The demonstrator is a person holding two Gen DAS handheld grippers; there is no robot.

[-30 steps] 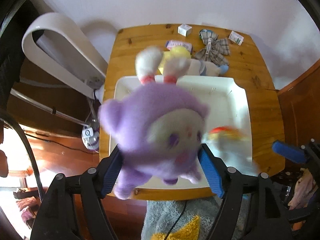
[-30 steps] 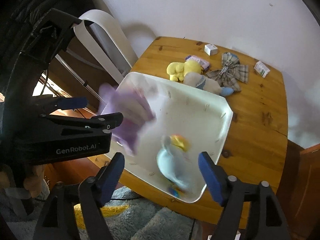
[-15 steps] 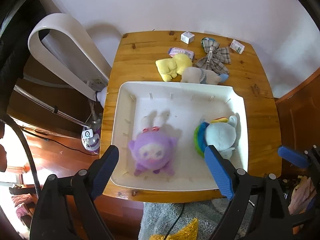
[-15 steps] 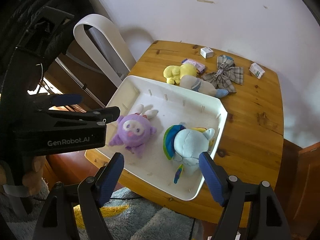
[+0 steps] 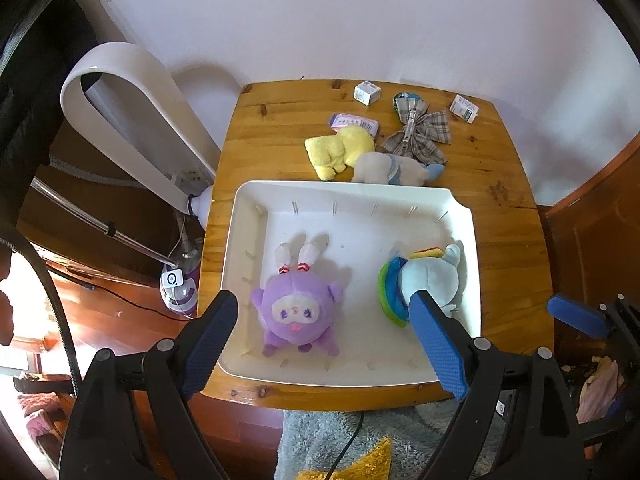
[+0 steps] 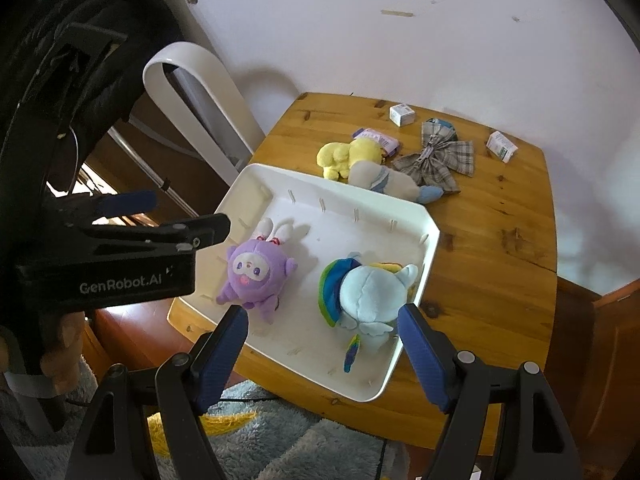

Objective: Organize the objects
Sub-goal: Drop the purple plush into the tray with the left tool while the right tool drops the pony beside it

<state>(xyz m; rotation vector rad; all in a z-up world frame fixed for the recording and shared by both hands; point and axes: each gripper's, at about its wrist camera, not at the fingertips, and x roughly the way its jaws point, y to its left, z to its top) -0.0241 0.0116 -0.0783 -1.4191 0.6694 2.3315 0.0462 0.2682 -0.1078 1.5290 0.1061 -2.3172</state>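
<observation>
Toys lie in and beyond a white tray (image 5: 460, 216) on a wooden table (image 5: 272, 148). Purple plush (image 5: 296, 308) sits in the tray's left half, face up, with its long axis running from the near rim toward the far one: white ears at the far end, feet toward the camera. Blue pony (image 5: 430, 280) lies in the right half, well apart from the purple one, its rainbow mane on the left side; in the right wrist view its rainbow tail (image 6: 352, 350) trails toward the near rim.

Beyond the tray's far wall, a yellow plush (image 5: 340, 152) and a pale grey plush (image 5: 390, 168) touch each other; the grey one lies crosswise, its blue tip pointing right. Behind them sit a plaid bow (image 5: 418, 132), a pink packet (image 5: 354, 122) and two small boxes (image 5: 367, 92), (image 5: 464, 108) near the wall.

Left gripper (image 5: 320, 344) hangs above the tray's near edge, fingers spread wide, nothing between them; the purple plush shows in the gap below. Right gripper (image 6: 322, 348) is likewise spread and empty, over the near rim by the pony. A white loop-shaped fan (image 5: 132, 120) stands left of the table, and a shaggy rug (image 6: 280, 432) lies on the floor below.
</observation>
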